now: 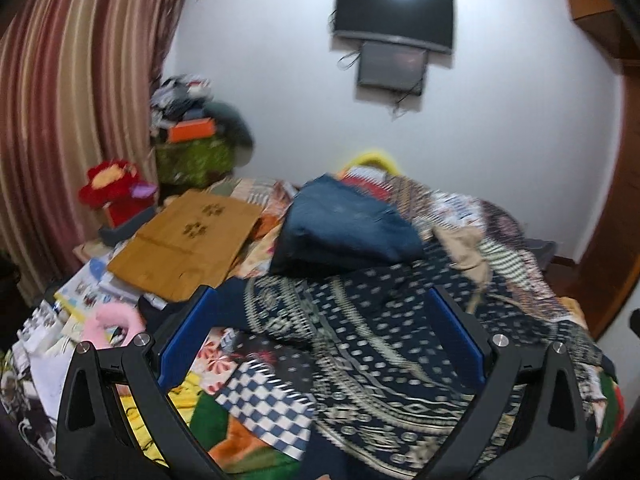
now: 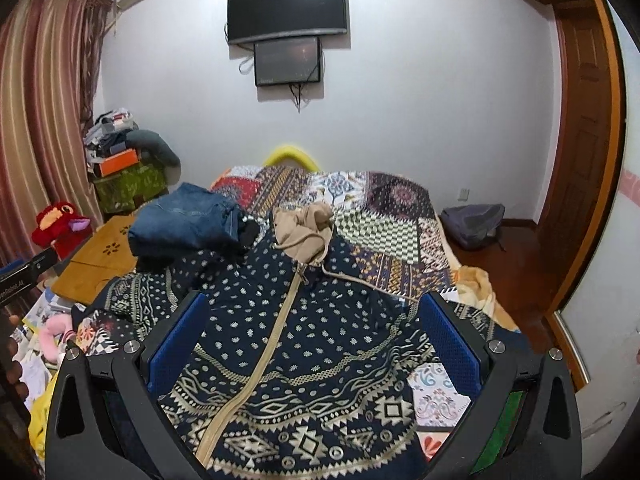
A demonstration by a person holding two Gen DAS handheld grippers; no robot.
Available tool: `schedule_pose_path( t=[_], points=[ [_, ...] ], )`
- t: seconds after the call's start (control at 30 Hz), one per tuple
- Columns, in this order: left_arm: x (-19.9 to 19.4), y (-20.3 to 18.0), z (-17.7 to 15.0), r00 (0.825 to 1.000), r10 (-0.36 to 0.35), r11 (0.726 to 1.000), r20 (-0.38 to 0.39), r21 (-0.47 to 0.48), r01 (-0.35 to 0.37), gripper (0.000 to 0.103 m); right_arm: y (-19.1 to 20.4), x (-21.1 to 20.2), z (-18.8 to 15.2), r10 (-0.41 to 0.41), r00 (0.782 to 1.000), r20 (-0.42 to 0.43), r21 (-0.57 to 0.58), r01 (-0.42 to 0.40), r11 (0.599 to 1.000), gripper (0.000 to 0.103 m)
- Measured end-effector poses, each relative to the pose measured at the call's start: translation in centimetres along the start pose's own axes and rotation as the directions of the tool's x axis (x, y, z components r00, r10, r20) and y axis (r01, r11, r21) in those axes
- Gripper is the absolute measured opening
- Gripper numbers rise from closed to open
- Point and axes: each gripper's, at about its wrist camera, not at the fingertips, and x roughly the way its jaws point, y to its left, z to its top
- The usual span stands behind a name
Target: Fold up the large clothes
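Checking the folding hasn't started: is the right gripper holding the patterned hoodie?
No: the right gripper has its jaws wide apart and empty above the patterned hoodie, which lies spread on the bed.

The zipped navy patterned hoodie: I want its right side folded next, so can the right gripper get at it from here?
Probably yes. The right gripper is open above the navy patterned hoodie, which lies spread on the bed with nothing on top of that side. The folded jeans sit off to the far left.
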Motion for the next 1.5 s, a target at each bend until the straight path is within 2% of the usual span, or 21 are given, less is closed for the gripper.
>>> schedule_pose_path(
  t=[0.1,0.27,0.33,0.43,0.53,0.63,0.73,0.77,0.83,0.9,0.97,1.0,1.03,1.07,1.13,1.17,1.27,1.3,1.33,1.4,1.5],
  points=[
    [3.1,2.0,-0.1,0.995,0.075,0.996,-0.069,-0.033,-0.077,0.103,-0.2,2.1,0.4,-0.006,0.999,-0.037,0.005,0.006,1.000,0.103],
    [8.4,5.6,-0.5,0.976,0.091,0.990,-0.200,-0.086,-0.110,0.103,-0.2,4.8,0.8,-0.008,0.996,-0.091,-0.006,0.008,1.000,0.103],
    [10.8,7.0,-0.9,0.959,0.076,0.987,-0.272,-0.114,-0.110,0.103,-0.2,5.6,0.8,-0.023,0.994,-0.105,-0.011,0.022,1.000,0.103],
    [13.8,9.3,-1.9,0.928,0.000,0.978,-0.373,-0.192,-0.077,0.103,-0.5,6.9,0.6,-0.036,0.990,-0.134,-0.011,0.035,0.999,0.103],
    [16.6,11.5,-3.3,0.891,-0.091,0.952,-0.445,-0.302,-0.054,0.103,-0.7,8.1,0.4,-0.052,0.985,-0.163,-0.013,0.050,0.999,0.103],
    [18.9,13.6,-4.9,0.856,-0.188,0.909,-0.482,-0.415,-0.034,0.100,-1.0,9.1,0.1,-0.073,0.979,-0.190,-0.012,0.072,0.997,0.103],
    [20.2,15.2,-5.9,0.834,-0.254,0.871,-0.490,-0.491,-0.023,0.091,-1.0,9.7,-0.1,-0.078,0.974,-0.215,-0.010,0.078,0.997,0.103],
    [20.6,15.8,-6.1,0.827,-0.284,0.852,-0.485,-0.523,-0.014,0.091,-1.0,9.8,-0.2,-0.078,0.972,-0.222,-0.009,0.078,0.997,0.103],
    [21.5,17.0,-6.7,0.813,-0.367,0.794,-0.452,-0.607,0.022,0.090,-0.9,10.0,-0.3,-0.080,0.970,-0.230,-0.010,0.079,0.997,0.103],
    [22.4,18.1,-7.0,0.811,-0.396,0.756,-0.431,-0.654,0.022,0.088,-0.8,10.0,-0.4,-0.083,0.968,-0.235,-0.015,0.082,0.997,0.103],
    [23.5,19.3,-7.2,0.806,-0.413,0.735,-0.423,-0.678,0.021,0.084,-0.6,10.0,-0.4,-0.089,0.967,-0.239,-0.023,0.086,0.996,0.103],
    [24.2,19.5,-7.4,0.797,-0.422,0.724,-0.432,-0.689,0.010,0.078,-0.5,10.0,-0.3,-0.093,0.967,-0.239,-0.030,0.088,0.996,0.103],
    [24.5,20.0,-7.6,0.792,-0.429,0.715,-0.434,-0.699,0.004,0.077,-0.3,9.9,-0.3,-0.097,0.967,-0.237,-0.037,0.091,0.995,0.103],
    [24.9,20.4,-7.7,0.794,-0.432,0.705,-0.427,-0.709,0.002,0.077,-0.2,9.8,-0.3,-0.105,0.966,-0.234,-0.047,0.097,0.994,0.103],
    [25.1,20.8,-7.3,0.815,-0.404,0.717,-0.415,-0.697,0.001,0.075,0.0,9.7,-0.2,-0.118,0.966,-0.232,-0.063,0.106,0.992,0.103],
    [24.9,20.9,-6.6,0.840,-0.349,0.745,-0.416,-0.667,-0.021,0.066,0.0,9.7,-0.2,-0.120,0.965,-0.233,-0.068,0.107,0.992,0.103],
    [24.6,21.0,-5.4,0.881,-0.185,0.824,-0.435,-0.557,-0.102,0.043,0.1,9.5,-0.2,-0.114,0.965,-0.234,-0.070,0.101,0.992,0.103],
    [24.7,21.0,-5.3,0.880,-0.144,0.844,-0.453,-0.521,-0.130,0.033,0.1,9.4,-0.2,-0.112,0.966,-0.232,-0.070,0.098,0.993,0.103],
    [24.9,20.9,-5.2,0.877,-0.120,0.856,-0.466,-0.495,-0.146,0.030,0.2,9.3,-0.3,-0.112,0.967,-0.231,-0.072,0.098,0.993,0.103],
    [24.8,20.2,-4.8,0.877,-0.063,0.883,-0.477,-0.436,-0.174,0.016,0.1,9.2,-0.3,-0.111,0.966,-0.234,-0.075,0.096,0.993,0.103],
    [23.9,18.9,-3.4,0.888,-0.015,0.913,-0.460,-0.369,-0.176,0.007,-0.2,8.9,-0.4,-0.098,0.966,-0.239,-0.067,0.084,0.994,0.103]
  ],
)
